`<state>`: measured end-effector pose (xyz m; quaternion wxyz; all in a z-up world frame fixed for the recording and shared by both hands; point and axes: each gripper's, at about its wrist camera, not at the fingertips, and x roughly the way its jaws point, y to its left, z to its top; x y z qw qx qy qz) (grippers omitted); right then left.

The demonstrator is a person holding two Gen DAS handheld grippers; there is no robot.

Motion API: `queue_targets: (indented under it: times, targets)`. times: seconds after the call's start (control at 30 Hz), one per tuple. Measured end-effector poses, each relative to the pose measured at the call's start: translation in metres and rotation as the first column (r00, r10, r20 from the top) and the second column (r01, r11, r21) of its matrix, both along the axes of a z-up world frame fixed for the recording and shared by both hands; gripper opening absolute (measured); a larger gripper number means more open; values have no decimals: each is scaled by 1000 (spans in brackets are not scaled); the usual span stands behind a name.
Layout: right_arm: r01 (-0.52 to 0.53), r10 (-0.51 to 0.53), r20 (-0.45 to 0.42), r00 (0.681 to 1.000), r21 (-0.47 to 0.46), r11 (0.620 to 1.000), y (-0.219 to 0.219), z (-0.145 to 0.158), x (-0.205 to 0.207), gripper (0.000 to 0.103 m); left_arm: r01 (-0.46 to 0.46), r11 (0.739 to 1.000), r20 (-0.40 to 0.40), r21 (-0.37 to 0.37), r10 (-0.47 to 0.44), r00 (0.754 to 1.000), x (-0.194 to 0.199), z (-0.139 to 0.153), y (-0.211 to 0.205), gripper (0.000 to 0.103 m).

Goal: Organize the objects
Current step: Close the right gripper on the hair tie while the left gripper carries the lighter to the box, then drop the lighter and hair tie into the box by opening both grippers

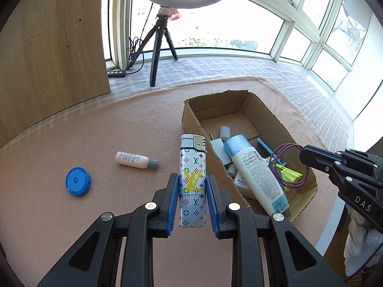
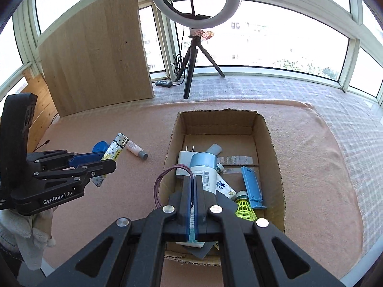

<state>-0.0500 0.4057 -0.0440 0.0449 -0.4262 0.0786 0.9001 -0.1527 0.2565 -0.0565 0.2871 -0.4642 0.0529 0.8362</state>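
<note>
1. Jaws of left gripper [image 1: 192,198] clamped on patterned lighter [image 1: 193,181], held upright off the pink cloth [image 1: 107,191], just left of the box wall.
2. Jaws of right gripper [image 2: 192,191] pressed together on a thin purple wire loop [image 2: 165,179], over the near-left corner of the cardboard box [image 2: 270,129].
3. Open cloth left of the box; only small pink bottle [image 1: 136,160] and blue round cap [image 1: 77,181] lying there, apart from each other.
4. Box rim ragged, torn cardboard; inside a crowded heap: large white bottle with pale blue cap [image 1: 253,169], white plug adapter [image 2: 185,157], blue plastic piece [image 2: 251,186], yellow shuttlecock [image 2: 244,208].
5. Lighter casing glossy, metal top.
6. Right wrist view alone shows white-gloved hand [image 2: 26,229] under left gripper and far box floor bare; left wrist view alone shows the lighter's printed face.
</note>
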Motion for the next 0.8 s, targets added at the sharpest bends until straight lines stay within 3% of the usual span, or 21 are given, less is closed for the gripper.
queue_targets:
  times: [0.33, 0.7, 0.73, 0.77, 0.8]
  targets:
    - [85, -85, 16, 996, -28, 996, 46, -12, 13, 2, 69, 998, 25, 9, -69, 997, -22, -5, 75, 25]
    - [68, -67, 21, 998, -68, 995, 56, -17, 16, 4, 117, 993, 39, 0, -117, 992, -26, -11, 107, 25]
    - [64, -63, 23, 998, -75, 995, 56, -17, 16, 12, 108, 994, 37, -8, -108, 994, -29, -12, 107, 27]
    - [71, -70, 24, 997, -71, 995, 55, -18, 17, 29, 98, 995, 30, -15, -98, 995, -30, -12, 107, 34]
    - [80, -78, 19, 997, -64, 995, 55, -17, 17, 39, 97, 995, 24, -14, -97, 995, -30, -11, 106, 39]
